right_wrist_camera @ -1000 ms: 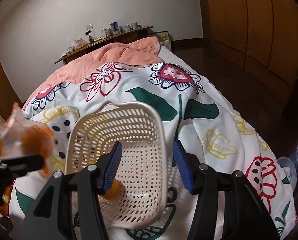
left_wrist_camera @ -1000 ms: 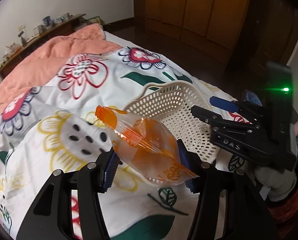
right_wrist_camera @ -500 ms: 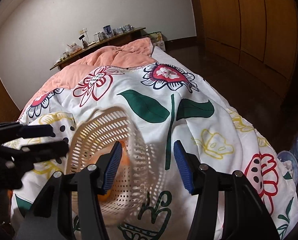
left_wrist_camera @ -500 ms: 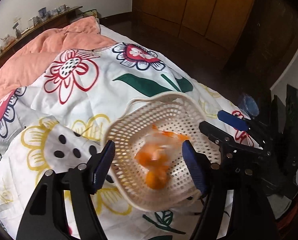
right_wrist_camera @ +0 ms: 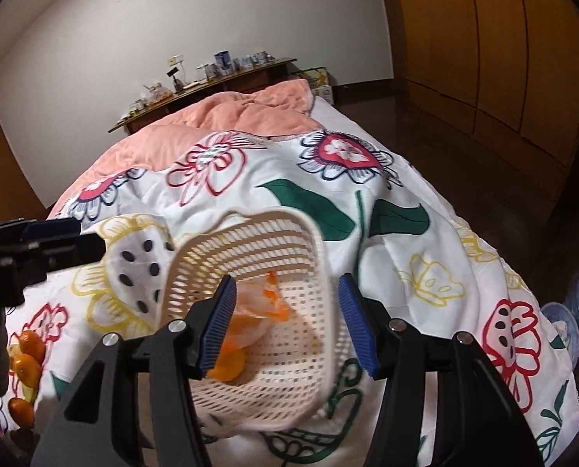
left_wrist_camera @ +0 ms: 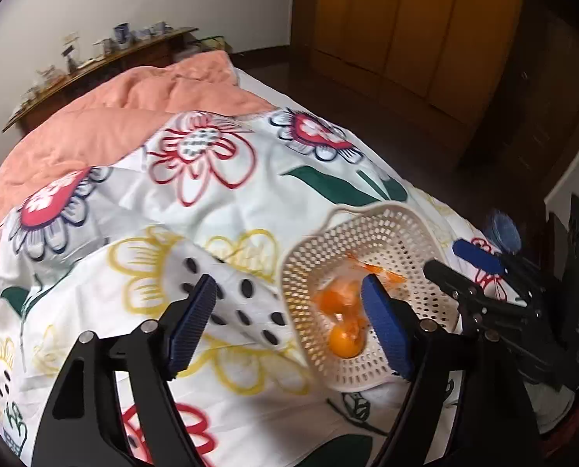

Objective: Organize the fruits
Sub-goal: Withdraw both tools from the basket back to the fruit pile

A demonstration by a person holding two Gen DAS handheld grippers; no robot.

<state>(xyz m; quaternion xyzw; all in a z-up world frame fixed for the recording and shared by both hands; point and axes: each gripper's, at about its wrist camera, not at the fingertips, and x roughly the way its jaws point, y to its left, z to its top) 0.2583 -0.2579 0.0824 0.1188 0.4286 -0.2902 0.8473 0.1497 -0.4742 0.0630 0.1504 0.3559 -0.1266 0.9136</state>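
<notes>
A cream perforated basket (left_wrist_camera: 371, 233) lies on the flowered quilt. Inside it are a clear bag of oranges (left_wrist_camera: 340, 299) and a loose orange (left_wrist_camera: 343, 344). My left gripper (left_wrist_camera: 289, 325) is open and empty, to the left of the basket. In the right wrist view the basket (right_wrist_camera: 250, 241) sits between the fingers of my open right gripper (right_wrist_camera: 287, 323), with the bag (right_wrist_camera: 258, 311) and orange (right_wrist_camera: 229, 364) in it. Several more oranges (right_wrist_camera: 27, 362) lie at the far left of the quilt.
The quilt (left_wrist_camera: 219, 202) covers a bed with a pink blanket (left_wrist_camera: 133, 109) at the far end. A wooden shelf with small items (right_wrist_camera: 211, 78) stands behind. A wooden wardrobe (right_wrist_camera: 503, 58) and dark floor are to the right.
My left gripper opened and dropped the bag of oranges into the basket, then drew back to the left. The basket shifted and tilted slightly.
</notes>
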